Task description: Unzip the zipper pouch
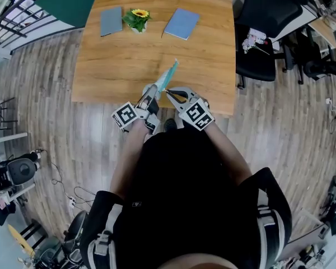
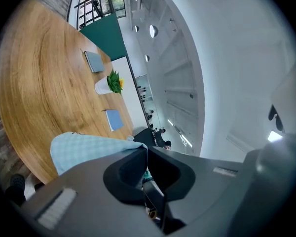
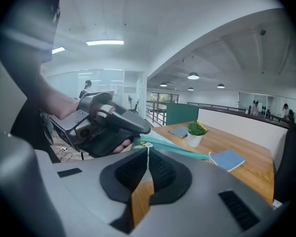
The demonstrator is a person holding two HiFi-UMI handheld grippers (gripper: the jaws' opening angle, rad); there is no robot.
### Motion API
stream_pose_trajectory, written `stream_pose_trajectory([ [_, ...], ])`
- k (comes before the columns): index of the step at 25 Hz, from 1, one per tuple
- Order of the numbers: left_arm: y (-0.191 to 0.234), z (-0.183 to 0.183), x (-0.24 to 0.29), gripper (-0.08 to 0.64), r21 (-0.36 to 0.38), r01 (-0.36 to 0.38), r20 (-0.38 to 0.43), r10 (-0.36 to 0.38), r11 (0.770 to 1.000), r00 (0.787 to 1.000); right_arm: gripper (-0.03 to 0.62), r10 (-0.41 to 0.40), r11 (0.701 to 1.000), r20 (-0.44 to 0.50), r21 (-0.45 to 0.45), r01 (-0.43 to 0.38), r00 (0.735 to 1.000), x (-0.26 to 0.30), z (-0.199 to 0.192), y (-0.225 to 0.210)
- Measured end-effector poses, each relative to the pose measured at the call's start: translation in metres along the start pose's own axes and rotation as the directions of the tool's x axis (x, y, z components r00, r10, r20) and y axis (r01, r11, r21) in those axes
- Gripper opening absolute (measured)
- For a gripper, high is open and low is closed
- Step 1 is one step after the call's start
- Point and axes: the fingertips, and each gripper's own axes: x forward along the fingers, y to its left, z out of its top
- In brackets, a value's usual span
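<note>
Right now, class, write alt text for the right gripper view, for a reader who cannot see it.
The right gripper has its jaws shut on the white zipper pull of a teal pouch, whose near end the left gripper holds. Beyond, on a wooden table, are a potted plant and a blue notebook.

Reaches both arms (image 1: 129, 153) forward at frame centre; clamps left gripper (image 1: 154, 89), held level, on zipper pouch (image 1: 169, 73); pinches right gripper (image 1: 171, 93), tilted down, on zipper pull (image 3: 147, 146).

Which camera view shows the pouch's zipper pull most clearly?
The right gripper view: the zipper pull is pinched in the right claw. The head view shows it tiny; the left gripper view, only pouch fabric.
</note>
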Motion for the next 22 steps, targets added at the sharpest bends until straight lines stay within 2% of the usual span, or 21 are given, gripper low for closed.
stream_pose_trajectory([
  [6, -0.0078, -0.0018, 0.0021, 0.003, -0.012, 0.03, 0.004, -0.03, 0.999, 1.0, 0.015, 0.004, 1.0, 0.006, -0.009, -0.004, 1.0, -0.0021, 0.0013, 0.0044],
  [9, -0.0046, -0.0027, 0.0003, 0.003, -0.012, 0.015, 0.0, -0.015, 1.0, 1.0, 0.017, -0.005, 1.0, 0.008, -0.011, 0.005, 1.0, -0.0024, 0.0012, 0.0046],
  [15, -0.0092, -0.0087, 0.0037, 0.003, -0.017, 0.034, -0.019, -0.034, 0.999, 0.999, 0.015, -0.015, 1.0, 0.015, -0.01, 0.015, 1.0, -0.0042, 0.0023, 0.0016],
  [22, -0.0032, -0.0058, -0.0005, 0.003, -0.008, 0.008, -0.018, -0.008, 1.0, 1.0, 0.009, -0.005, 1.0, 0.026, -0.005, 0.005, 1.0, -0.0019, 0.0076, 0.0008],
])
